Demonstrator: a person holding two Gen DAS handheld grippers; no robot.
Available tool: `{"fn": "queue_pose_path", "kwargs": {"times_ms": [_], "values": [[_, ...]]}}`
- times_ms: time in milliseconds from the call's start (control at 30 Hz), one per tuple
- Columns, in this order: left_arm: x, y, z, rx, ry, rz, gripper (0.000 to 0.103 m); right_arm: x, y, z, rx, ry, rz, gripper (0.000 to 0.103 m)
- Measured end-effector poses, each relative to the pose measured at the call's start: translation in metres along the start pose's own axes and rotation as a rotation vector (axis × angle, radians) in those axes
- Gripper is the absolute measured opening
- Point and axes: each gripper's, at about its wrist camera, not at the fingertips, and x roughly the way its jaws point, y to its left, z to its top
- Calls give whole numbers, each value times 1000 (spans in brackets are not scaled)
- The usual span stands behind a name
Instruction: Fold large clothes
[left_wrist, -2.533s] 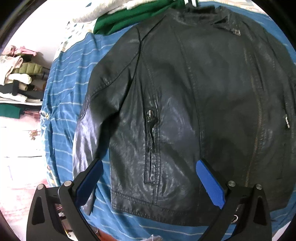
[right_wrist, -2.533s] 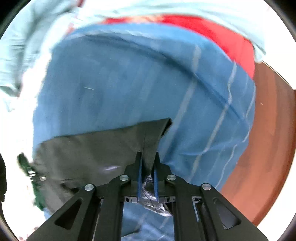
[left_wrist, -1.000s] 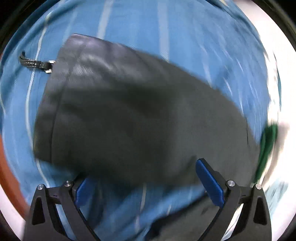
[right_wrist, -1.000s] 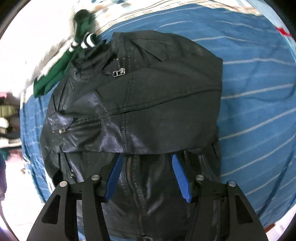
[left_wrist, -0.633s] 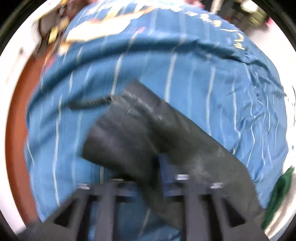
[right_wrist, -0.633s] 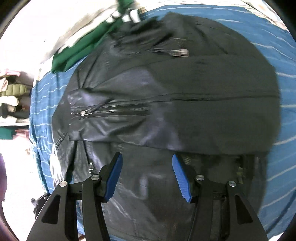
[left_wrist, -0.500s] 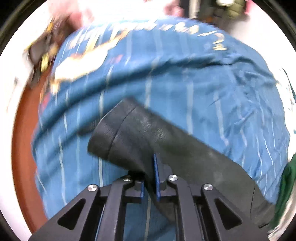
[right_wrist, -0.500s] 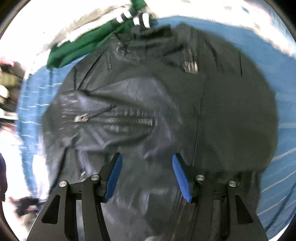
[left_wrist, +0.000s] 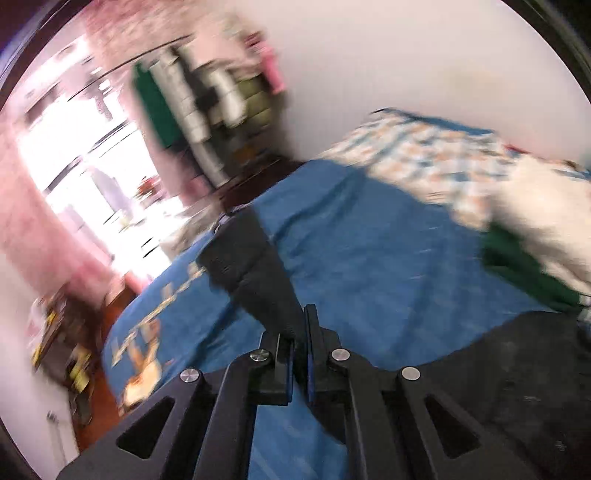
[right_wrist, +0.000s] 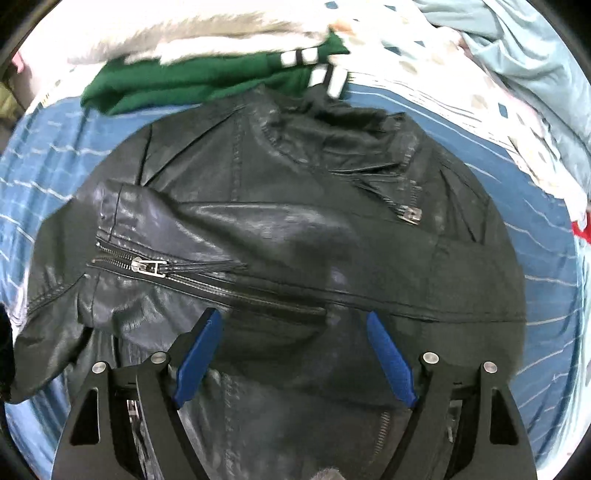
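one sleeve (right_wrist: 207, 236) lies folded across the jacket (right_wrist: 332, 206); left hand-held gripper (left_wrist: 300, 363) pinches the other sleeve (left_wrist: 255, 273), right hand-held gripper (right_wrist: 291, 354) gapes empty.

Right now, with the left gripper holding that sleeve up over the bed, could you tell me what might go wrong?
The left gripper is shut on the sleeve only near its edge, so the slick leather could slip free. The right gripper hangs open above the jacket, pinning nothing, so pulling may drag the body and undo the sleeve already folded across it.
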Motion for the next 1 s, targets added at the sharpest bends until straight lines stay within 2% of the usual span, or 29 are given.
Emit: {"fn": "queue_pose_path", "kwargs": {"times_ms": [67, 167, 233, 300, 367, 500, 633, 700, 767, 833, 867, 900, 933, 1000], "values": [[-16, -38, 4, 63, -27, -91, 2, -8, -23, -1, 38, 0, 6, 83], [-37, -93, 5, 138, -24, -224, 2, -20, -79, -13, 151, 17, -1, 83], [-53, -143, -1, 179, -1, -356, 2, -25, -124, -27, 246, 36, -9, 83], [-73, -189, -19, 230, 19, -456, 2, -30, -171, -45, 336, 53, -26, 83], [-88, -232, -35, 283, 45, -532, 2, -32, -201, -61, 388, 63, -47, 83], [-115, -329, -100, 459, 138, -661, 2, -29, -264, -100, 469, 89, -115, 83], [-129, -394, -161, 613, 217, -697, 7, -22, -306, -131, 523, 110, -131, 83], [-133, -412, -188, 687, 230, -648, 7, -19, -322, -143, 551, 124, -111, 83], [-136, -418, -200, 730, 223, -615, 9, -20, -338, -151, 578, 119, -67, 83], [-139, -410, -197, 716, 230, -629, 23, -25, -352, -158, 588, 107, -20, 83], [-141, -404, -193, 703, 230, -641, 50, -29, -358, -159, 594, 98, 19, 83], [-143, -396, -187, 682, 240, -654, 89, -32, -362, -157, 595, 94, 48, 83], [-144, -387, -182, 663, 243, -658, 100, -35, -363, -156, 591, 92, 73, 83], [-141, -368, -173, 630, 237, -642, 100, -43, -363, -145, 588, 92, 158, 83]]}}
